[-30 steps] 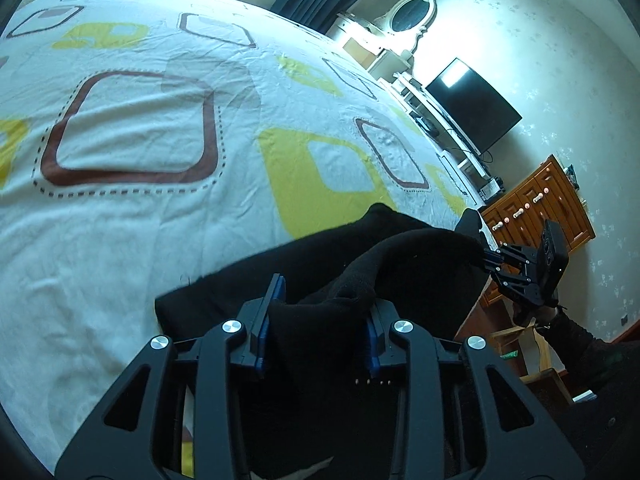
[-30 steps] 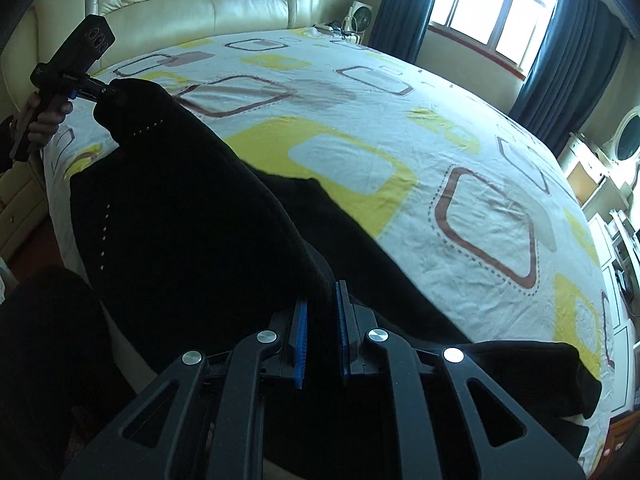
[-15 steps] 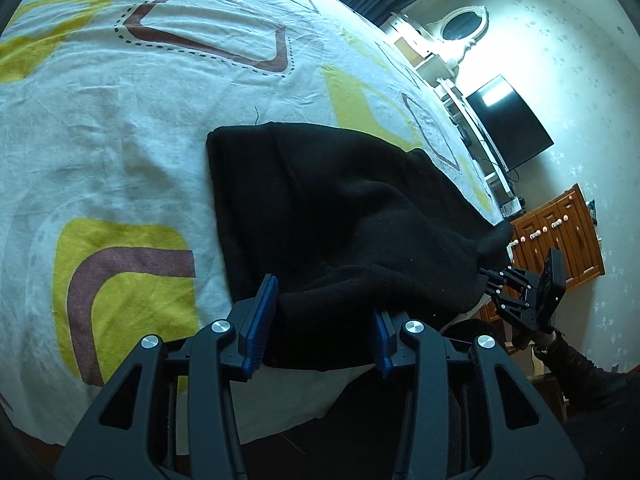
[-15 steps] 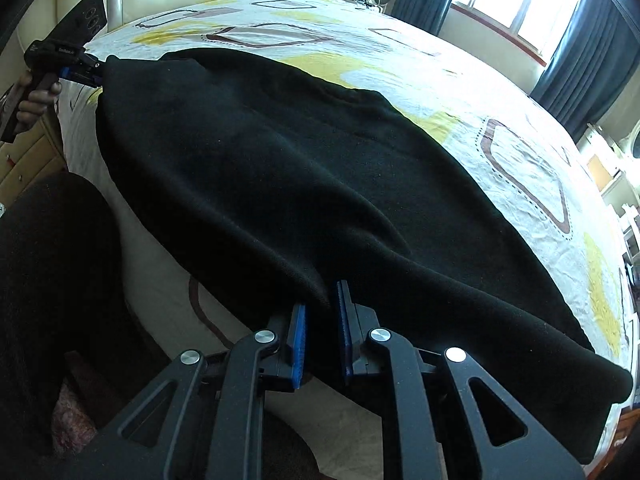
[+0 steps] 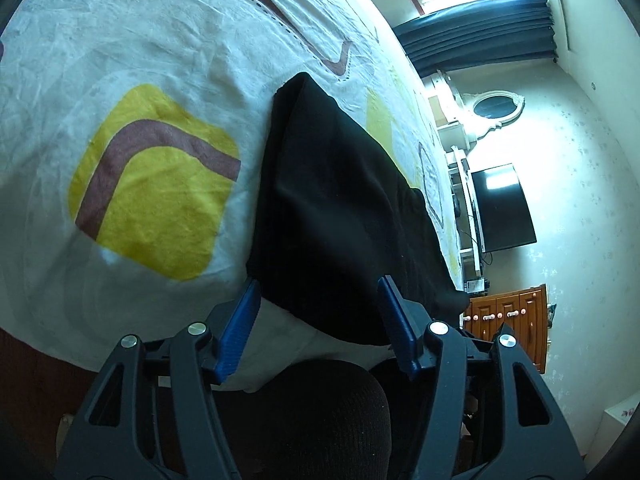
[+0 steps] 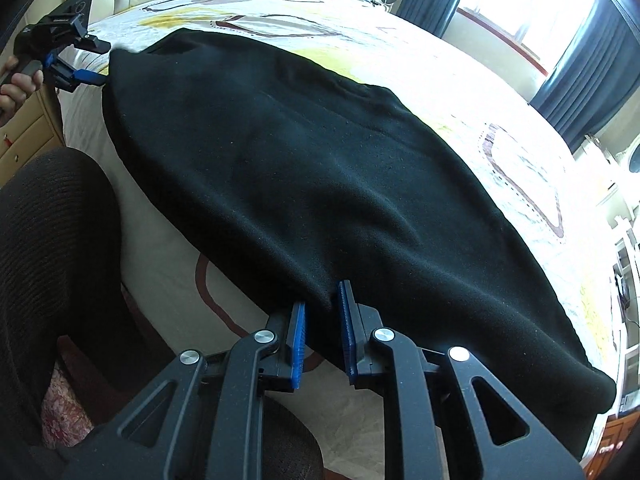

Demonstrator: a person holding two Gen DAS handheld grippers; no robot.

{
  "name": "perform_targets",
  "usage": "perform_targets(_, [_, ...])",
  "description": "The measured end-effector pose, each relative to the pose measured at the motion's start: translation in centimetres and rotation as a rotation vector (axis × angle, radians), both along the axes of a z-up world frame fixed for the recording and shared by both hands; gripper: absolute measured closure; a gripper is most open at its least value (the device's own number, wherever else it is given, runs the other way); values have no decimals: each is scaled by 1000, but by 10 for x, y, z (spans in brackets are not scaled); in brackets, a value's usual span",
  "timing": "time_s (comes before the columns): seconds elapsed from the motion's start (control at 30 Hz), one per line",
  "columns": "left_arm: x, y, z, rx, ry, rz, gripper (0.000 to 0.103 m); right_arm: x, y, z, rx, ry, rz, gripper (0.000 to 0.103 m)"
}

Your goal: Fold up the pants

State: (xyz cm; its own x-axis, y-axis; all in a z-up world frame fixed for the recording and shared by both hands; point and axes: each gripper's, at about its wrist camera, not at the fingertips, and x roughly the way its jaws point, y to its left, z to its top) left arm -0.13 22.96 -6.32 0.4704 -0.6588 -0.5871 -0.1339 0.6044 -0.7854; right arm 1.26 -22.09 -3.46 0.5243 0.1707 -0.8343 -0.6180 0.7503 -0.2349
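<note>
a wide bed (image 5: 120,60) under a white sheet patterned with yellow and brown squares is seen at centre. dark blue curtains (image 5: 480,28) are hung at upper right, by a bright window (image 6: 516,8). a dark television (image 5: 502,208) and wooden cabinet (image 5: 508,312) are placed at right.

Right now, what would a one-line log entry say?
pants: flat on bed | left fingers: opening, off cloth | right fingers: on hem

We note the black pants (image 6: 320,168) spread flat across the patterned bed (image 6: 460,60), their near edge between the blue pads of our right gripper (image 6: 322,320), while our left gripper (image 6: 86,66), jaws apart and just opened, sits beside the far corner.
</note>
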Motion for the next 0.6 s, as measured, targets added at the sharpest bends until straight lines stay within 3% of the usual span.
perform_targets(0.33, [-7, -25, 11, -12, 45, 95, 44, 2, 0, -5, 4, -1, -7, 85])
perform_targets(0.47, [5, -43, 5, 70, 70, 97, 44, 2, 0, -5, 7, 2, -12, 85])
perform_targets(0.6, [11, -48, 6, 93, 68, 145, 45, 2, -2, -5, 13, 3, -12, 85])
